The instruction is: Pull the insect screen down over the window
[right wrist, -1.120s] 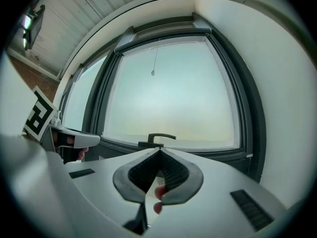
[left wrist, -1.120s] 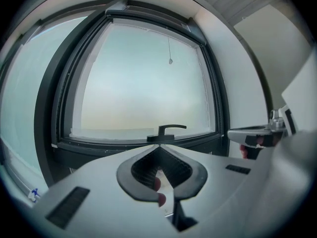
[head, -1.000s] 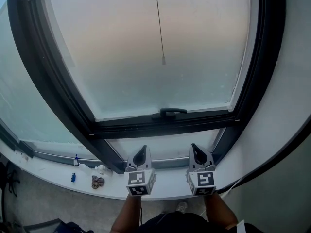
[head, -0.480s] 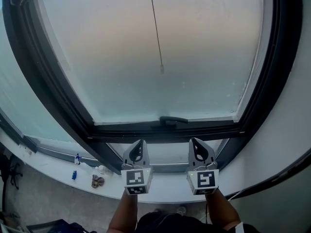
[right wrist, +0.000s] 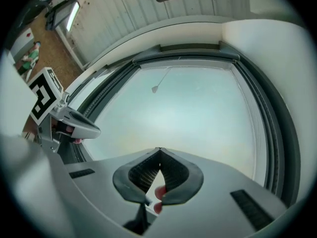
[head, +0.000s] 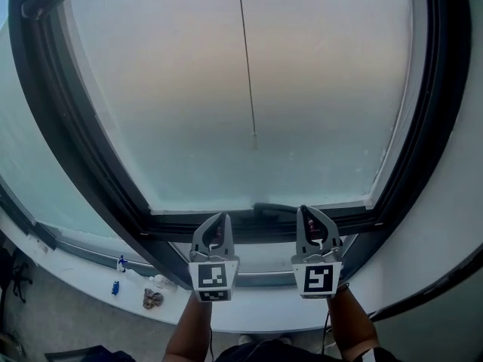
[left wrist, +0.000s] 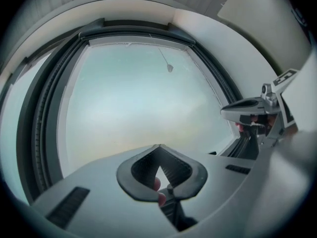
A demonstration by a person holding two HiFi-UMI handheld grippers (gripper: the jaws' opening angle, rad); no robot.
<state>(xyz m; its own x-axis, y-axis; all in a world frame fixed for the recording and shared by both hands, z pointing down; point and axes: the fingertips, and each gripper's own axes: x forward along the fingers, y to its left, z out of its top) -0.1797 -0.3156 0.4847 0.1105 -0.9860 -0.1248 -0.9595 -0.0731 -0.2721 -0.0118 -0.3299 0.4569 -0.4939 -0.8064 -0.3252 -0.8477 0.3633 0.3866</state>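
Right gripper point(head: 308, 217) below pull cord point(head: 254, 137)

The head view sits above and behind the left gripper point(head: 223, 217) and the right gripper point(head: 306, 210), which show at its lower edge, and faces the window point(head: 317, 111) from a little way back, taking in its dark frame point(head: 79, 127) and the sill point(head: 75, 270). Each gripper view rides close behind its own jaws and looks past their tips up at the pane from nearer in. All three share the pane and the hanging cord point(head: 247, 66), and each gripper view catches the other gripper at its edge.
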